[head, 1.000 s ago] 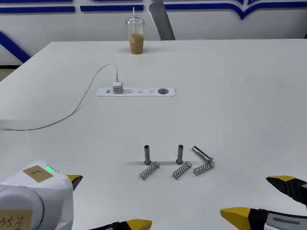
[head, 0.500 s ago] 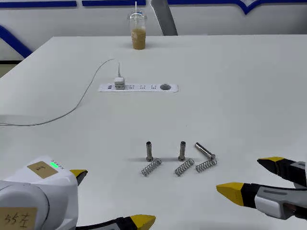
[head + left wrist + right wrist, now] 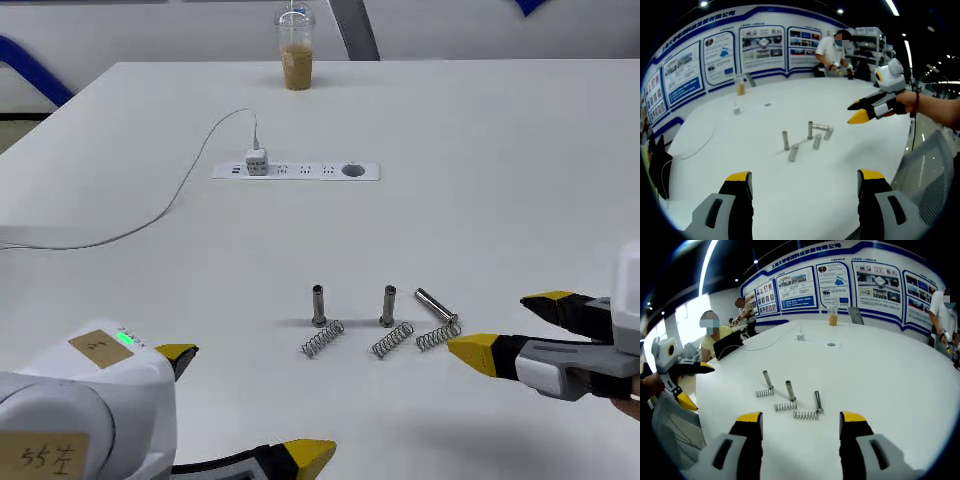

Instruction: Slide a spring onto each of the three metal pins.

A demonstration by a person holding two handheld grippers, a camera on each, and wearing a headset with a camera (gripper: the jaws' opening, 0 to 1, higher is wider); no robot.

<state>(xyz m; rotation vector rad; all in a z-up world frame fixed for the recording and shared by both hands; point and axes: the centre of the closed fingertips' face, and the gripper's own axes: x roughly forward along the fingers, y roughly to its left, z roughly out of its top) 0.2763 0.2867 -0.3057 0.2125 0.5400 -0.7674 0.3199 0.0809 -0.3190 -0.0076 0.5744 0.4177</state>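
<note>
Two metal pins stand upright on the white table. A third pin lies flat to their right. Three springs lie loose just in front of the pins. My right gripper hovers open just right of the lying pin and its spring, holding nothing. From its own view the pins and springs sit ahead of its jaws. My left gripper is open and empty at the table's near left, well short of the pins.
A white power strip with a plugged charger and a cable lies behind the pins. An iced drink cup stands at the far edge. A chair is beside the table, and people stand or sit in the background.
My right gripper has moved up and left, closer to the lying pin and its spring. The head camera has tilted down a little. Pins and springs have not moved.
</note>
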